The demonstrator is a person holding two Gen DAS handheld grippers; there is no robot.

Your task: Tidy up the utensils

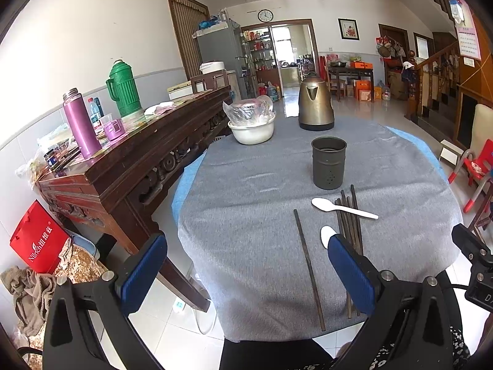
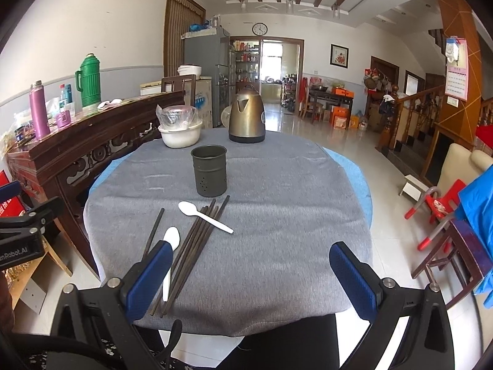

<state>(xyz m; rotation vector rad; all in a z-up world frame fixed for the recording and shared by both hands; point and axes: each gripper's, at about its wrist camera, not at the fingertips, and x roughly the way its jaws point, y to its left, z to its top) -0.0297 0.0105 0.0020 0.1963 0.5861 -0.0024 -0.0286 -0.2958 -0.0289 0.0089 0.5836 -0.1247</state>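
Note:
A dark metal utensil holder (image 1: 328, 162) (image 2: 209, 170) stands upright on the grey tablecloth (image 1: 252, 215) (image 2: 277, 215). In front of it lie a bundle of dark chopsticks (image 1: 349, 215) (image 2: 197, 237), one separate chopstick (image 1: 309, 268) (image 2: 155, 228), and two white plastic spoons: one across the bundle (image 1: 342, 208) (image 2: 205, 212), one nearer me (image 1: 326, 236) (image 2: 171, 243). My left gripper (image 1: 246, 256) is open and empty above the near table edge. My right gripper (image 2: 251, 262) is open and empty, right of the utensils.
A brass-coloured kettle (image 1: 315, 106) (image 2: 246, 117) and a white bowl holding bagged items (image 1: 252, 129) (image 2: 180, 132) stand at the table's far side. A wooden sideboard (image 1: 123, 160) with flasks runs along the left. A red child's chair (image 2: 437, 206) is at right.

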